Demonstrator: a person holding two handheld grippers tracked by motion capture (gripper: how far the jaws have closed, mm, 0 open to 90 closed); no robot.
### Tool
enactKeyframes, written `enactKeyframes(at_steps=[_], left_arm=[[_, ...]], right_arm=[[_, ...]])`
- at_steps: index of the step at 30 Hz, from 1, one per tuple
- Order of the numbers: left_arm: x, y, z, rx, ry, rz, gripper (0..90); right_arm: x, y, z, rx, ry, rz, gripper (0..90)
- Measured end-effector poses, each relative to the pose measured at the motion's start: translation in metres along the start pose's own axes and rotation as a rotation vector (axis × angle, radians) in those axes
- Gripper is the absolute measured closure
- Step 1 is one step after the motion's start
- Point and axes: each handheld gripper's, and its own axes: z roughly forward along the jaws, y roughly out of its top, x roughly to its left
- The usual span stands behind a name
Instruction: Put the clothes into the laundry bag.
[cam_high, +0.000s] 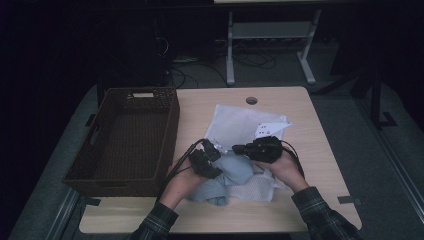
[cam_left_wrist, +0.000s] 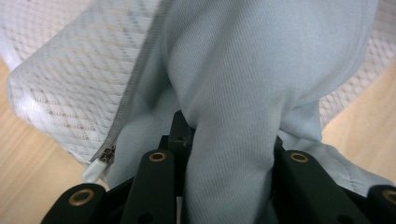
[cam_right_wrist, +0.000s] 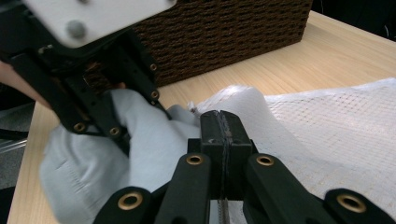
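Observation:
A white mesh zip bag (cam_high: 235, 122) lies on the table, with a light blue cloth (cam_high: 235, 172) bunched at its near end. My left gripper (cam_high: 216, 170) is shut on a fold of that cloth (cam_left_wrist: 233, 93), which drapes over its jaws. The bag's mesh (cam_left_wrist: 70, 93) and its zipper pull (cam_left_wrist: 95, 168) lie just beside them. My right gripper (cam_high: 235, 148) is shut on the bag's zipper edge, its jaws pressed together (cam_right_wrist: 223, 128) with the mesh (cam_right_wrist: 327, 121) spreading to the right. The left gripper (cam_right_wrist: 116, 126) and the blue cloth (cam_right_wrist: 154, 144) sit close in front of it.
A dark brown wicker basket (cam_high: 127, 140) stands empty on the left part of the wooden table (cam_high: 310, 150), close to the left hand. A white label (cam_high: 267, 129) lies on the bag. A cable hole (cam_high: 251, 100) sits near the far edge.

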Motion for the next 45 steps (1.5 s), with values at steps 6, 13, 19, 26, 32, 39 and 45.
enactKeyframes(at_steps=[6,13,19,26,32,39,45], left_arm=[[0.013,-0.001,0.001,-0.003,0.028,-0.023,68.5],[0.018,0.004,0.006,-0.014,0.051,-0.055,68.3],[0.015,0.011,0.009,-0.013,0.053,-0.06,68.3],[0.01,0.02,0.011,-0.021,0.05,-0.077,68.3],[0.012,0.027,0.009,-0.038,0.049,-0.131,68.3],[0.02,0.03,0.012,-0.064,0.056,-0.195,68.1],[0.017,0.038,0.02,-0.107,0.046,-0.231,67.7]], right_arm=[[-0.001,-0.001,0.002,0.008,-0.003,0.003,89.4],[-0.001,-0.001,0.005,0.005,-0.009,0.009,89.5],[-0.001,0.001,0.003,-0.007,-0.011,0.006,89.5],[0.001,0.005,0.001,-0.025,-0.011,0.003,89.5],[0.002,0.008,-0.003,-0.041,-0.013,0.003,89.5],[0.0,0.008,-0.004,-0.044,-0.022,0.009,89.5],[-0.002,0.008,-0.004,-0.051,-0.026,0.016,89.5]])
